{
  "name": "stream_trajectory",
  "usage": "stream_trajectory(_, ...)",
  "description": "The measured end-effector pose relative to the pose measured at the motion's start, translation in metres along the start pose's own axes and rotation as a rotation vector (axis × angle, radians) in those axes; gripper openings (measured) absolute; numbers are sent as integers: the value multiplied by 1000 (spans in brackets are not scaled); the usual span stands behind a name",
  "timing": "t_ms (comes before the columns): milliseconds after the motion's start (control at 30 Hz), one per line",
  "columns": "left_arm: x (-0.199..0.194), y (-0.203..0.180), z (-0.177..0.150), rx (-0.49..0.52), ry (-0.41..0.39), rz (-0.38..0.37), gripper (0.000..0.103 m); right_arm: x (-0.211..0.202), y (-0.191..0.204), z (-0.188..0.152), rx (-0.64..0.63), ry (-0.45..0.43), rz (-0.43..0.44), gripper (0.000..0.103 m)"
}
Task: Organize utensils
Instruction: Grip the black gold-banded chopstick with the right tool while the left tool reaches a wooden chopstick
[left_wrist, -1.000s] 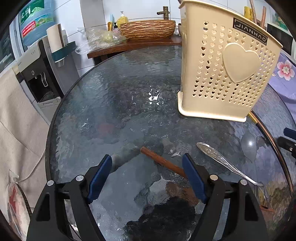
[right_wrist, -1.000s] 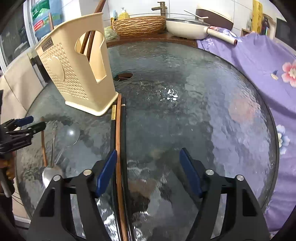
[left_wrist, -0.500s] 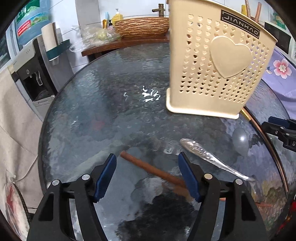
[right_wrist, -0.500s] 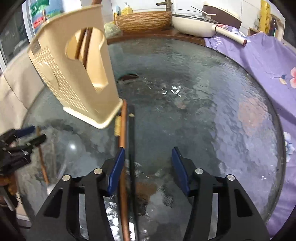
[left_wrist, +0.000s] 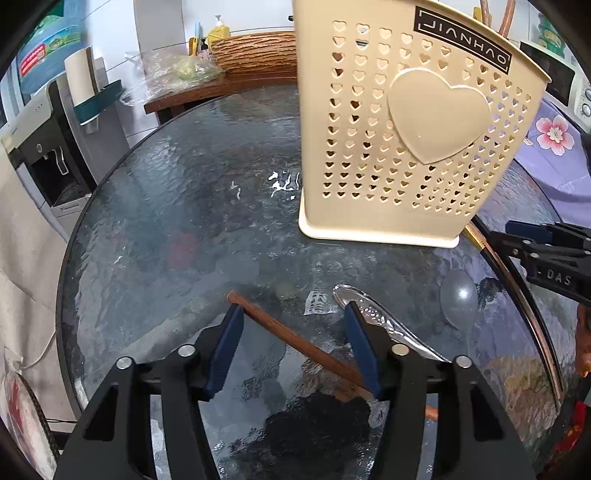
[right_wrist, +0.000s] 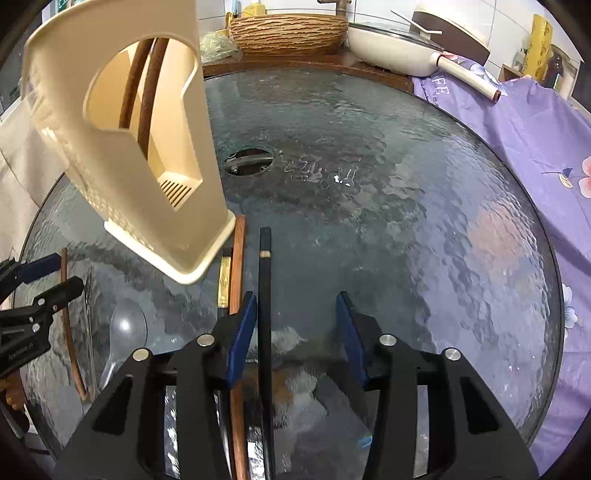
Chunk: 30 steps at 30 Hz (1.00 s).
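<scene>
A cream perforated utensil holder (left_wrist: 413, 129) stands on the round glass table (left_wrist: 166, 221); it also shows in the right wrist view (right_wrist: 147, 155), with two brown chopsticks (right_wrist: 142, 96) inside. My left gripper (left_wrist: 291, 347) is open, low over a brown chopstick (left_wrist: 291, 341) that lies between its fingers. A metal spoon (left_wrist: 384, 325) lies just to the right, and a clear plastic spoon (left_wrist: 458, 299) beyond. My right gripper (right_wrist: 295, 332) is open over a black chopstick (right_wrist: 265, 295); a brown chopstick (right_wrist: 238, 266) and a gold-ended one (right_wrist: 223, 280) lie to its left.
A wicker basket (right_wrist: 288, 33) and a white pan (right_wrist: 402, 48) stand on the wooden counter behind the table. Purple floral cloth (right_wrist: 517, 122) lies at the right. A water dispenser (left_wrist: 48, 140) stands left of the table. The glass has a centre hole (right_wrist: 249, 162).
Both grippers have moved forward and lower towards the table. The left one now straddles the brown chopstick; the right one has shifted so that the black chopstick lies between its fingers.
</scene>
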<state>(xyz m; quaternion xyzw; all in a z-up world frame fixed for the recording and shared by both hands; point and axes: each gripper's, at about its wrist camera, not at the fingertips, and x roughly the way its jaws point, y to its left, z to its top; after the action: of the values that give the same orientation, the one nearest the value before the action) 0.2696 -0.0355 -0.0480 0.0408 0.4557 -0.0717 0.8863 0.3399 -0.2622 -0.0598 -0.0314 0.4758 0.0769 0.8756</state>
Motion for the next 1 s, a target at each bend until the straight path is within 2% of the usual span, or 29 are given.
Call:
stream_trajectory(100,2,-5,3,3,3,-3,47,3,3,5,-13,9,6,35)
stream_trajectory(167,3,-11,6,8,5,-5,46,5,5,6,-19,12,8,34)
stream_trajectory(333,6,-23,12,29,15,-19,34,9,5,11,-31,26,17,30)
stream_trajectory(400,6,-28,12,34,14,-21,29,9,7,12,-46,33,25,19)
stream_trajectory(500,6,-29,13,29,9,-19,22,10,16,12,-88,39,19,8)
stream_trajectory(700,7,-28,14,1,12,-31,13,10,20,9,-102,28,26,8)
stream_trajectory(900,10,-20,18,-37,10,-48,12,7,13,3,-64,1,49,8)
stream_trajectory(1000,8,-12,18,-69,5,-82,10,3,9,0,-36,-27,56,8)
